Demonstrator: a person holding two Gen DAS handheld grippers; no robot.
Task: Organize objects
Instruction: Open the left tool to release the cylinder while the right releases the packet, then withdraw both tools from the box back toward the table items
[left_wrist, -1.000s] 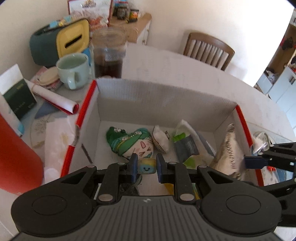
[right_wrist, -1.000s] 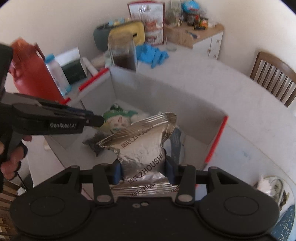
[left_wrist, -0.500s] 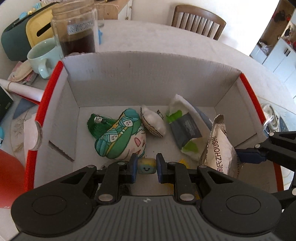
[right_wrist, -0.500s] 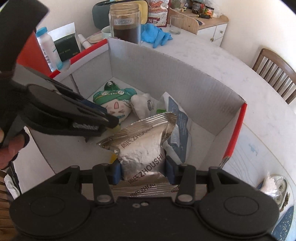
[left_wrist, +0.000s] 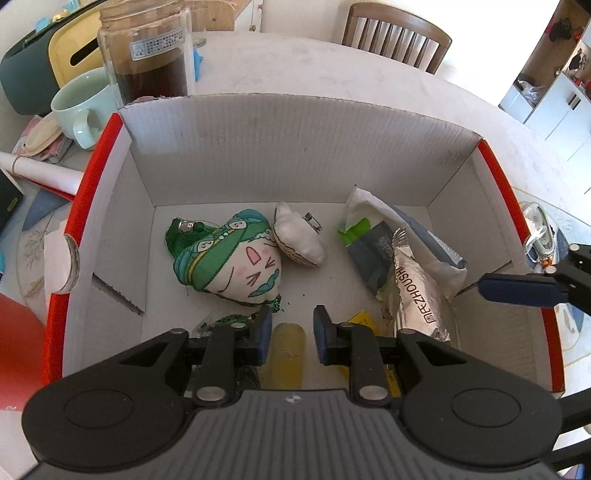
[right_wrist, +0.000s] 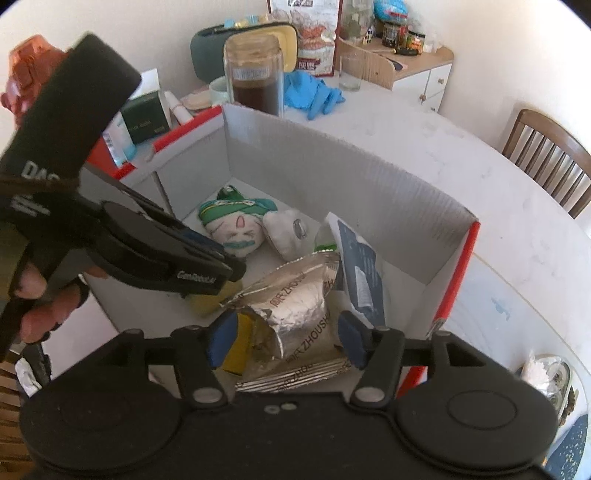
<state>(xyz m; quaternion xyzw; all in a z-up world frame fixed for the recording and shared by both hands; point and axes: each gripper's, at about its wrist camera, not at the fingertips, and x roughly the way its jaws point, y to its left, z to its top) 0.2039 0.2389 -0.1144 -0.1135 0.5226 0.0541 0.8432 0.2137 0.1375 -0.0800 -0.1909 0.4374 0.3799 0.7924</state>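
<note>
Jaws astride yellow toy (left_wrist: 287, 343), untouching

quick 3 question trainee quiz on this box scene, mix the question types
1. True or false: the silver foil packet lies inside the cardboard box.
2. Which sits right beside the green cartoon-face pouch? A) a white padded pouch B) the mint mug C) the blue gloves
3. Fill in: the small thing under the left claw is ____ in colour.

Key: 1 true. 2 A, the white padded pouch. 3 yellow; the yellow piece lies on the box floor, free of the opening jaws.
</note>
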